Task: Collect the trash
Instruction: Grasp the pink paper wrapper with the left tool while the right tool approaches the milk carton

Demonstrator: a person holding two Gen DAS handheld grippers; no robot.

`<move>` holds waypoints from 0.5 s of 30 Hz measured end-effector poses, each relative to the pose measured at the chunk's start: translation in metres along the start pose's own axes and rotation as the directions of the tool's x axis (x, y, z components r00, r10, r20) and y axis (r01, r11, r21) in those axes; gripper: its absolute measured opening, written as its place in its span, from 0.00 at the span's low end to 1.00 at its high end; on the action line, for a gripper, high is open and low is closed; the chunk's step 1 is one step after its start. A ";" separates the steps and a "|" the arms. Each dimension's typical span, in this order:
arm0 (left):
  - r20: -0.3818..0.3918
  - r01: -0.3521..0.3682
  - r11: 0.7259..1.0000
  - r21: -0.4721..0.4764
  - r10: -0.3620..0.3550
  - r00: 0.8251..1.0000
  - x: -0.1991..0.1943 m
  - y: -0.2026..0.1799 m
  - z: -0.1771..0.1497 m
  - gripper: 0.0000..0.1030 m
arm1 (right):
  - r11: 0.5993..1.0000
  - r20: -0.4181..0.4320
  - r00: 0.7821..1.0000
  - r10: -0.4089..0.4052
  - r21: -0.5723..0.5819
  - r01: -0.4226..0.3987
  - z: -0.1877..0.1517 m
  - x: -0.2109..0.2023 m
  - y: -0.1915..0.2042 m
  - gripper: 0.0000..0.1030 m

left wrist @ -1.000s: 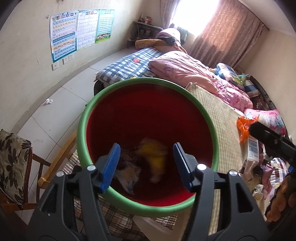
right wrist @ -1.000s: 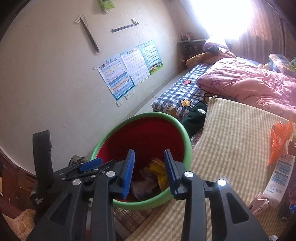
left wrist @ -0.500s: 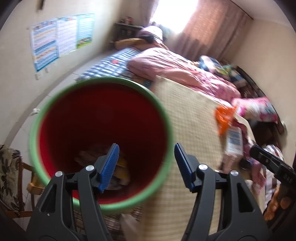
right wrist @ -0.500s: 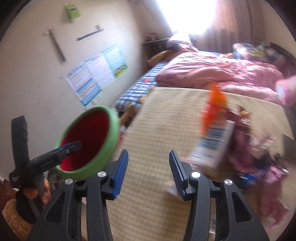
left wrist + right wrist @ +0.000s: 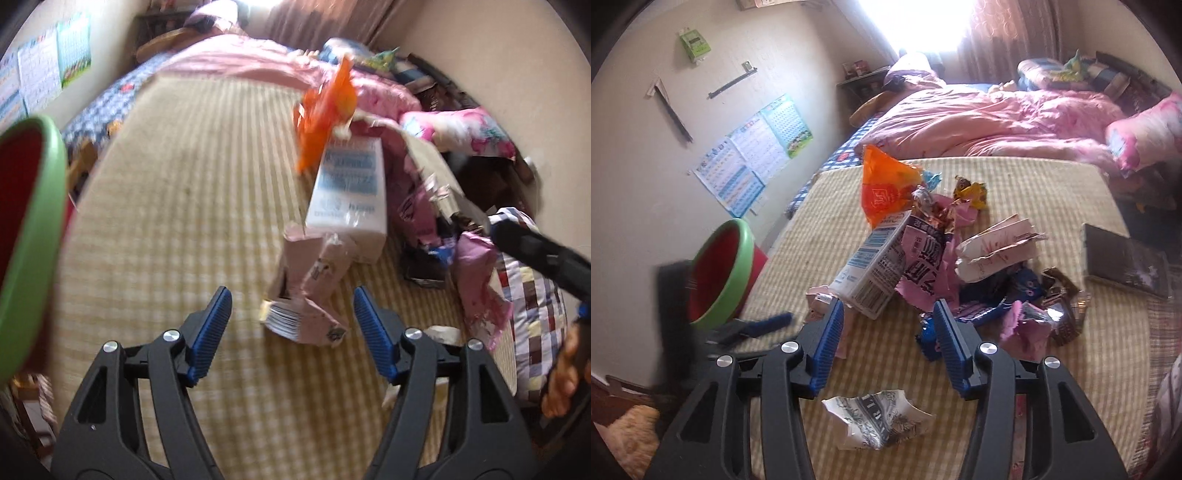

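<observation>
A heap of trash lies on the straw mat: a white and blue carton, an orange plastic bag, pink wrappers, a torn paper box. My left gripper is open and empty, just short of a crumpled pink packet. My right gripper is open and empty over the mat, near the carton; a crumpled printed wrapper lies under it. The red bin with a green rim stands off the mat's left edge.
A pink quilt covers the bed beyond the mat. A dark flat book lies at the right. Posters hang on the left wall. A patchwork cloth lies to the right in the left wrist view.
Both grippers have swung right, away from the bin's mouth, to face the trash heap on the mat. The bin has gone to the left edge of both views.
</observation>
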State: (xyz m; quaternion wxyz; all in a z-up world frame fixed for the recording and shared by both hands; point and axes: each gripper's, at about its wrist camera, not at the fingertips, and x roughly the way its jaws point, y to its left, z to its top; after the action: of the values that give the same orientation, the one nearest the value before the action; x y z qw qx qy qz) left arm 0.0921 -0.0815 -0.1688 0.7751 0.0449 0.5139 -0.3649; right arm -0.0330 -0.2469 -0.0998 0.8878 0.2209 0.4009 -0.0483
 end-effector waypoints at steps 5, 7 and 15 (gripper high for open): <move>0.007 -0.042 0.998 -0.042 0.042 0.999 0.002 -0.003 -0.005 0.38 | 0.993 -0.055 0.992 0.117 0.029 -0.115 0.005 0.015 0.001 0.49; 0.018 -0.056 0.995 -0.082 0.058 0.998 -0.004 0.002 -0.009 0.36 | 0.985 -0.081 0.983 0.167 0.052 -0.163 0.006 0.026 0.002 0.49; 0.051 -0.139 0.977 -0.160 0.148 0.988 -0.040 0.024 -0.030 0.36 | 0.969 -0.151 0.971 0.187 0.191 -0.157 0.012 0.073 -0.011 0.57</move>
State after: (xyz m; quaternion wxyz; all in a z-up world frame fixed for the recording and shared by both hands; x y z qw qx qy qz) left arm 0.0755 -0.0296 -0.1568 0.8162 0.0098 0.5117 -0.2679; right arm 0.0220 -0.2551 -0.1503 0.8284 0.3367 0.4475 0.0123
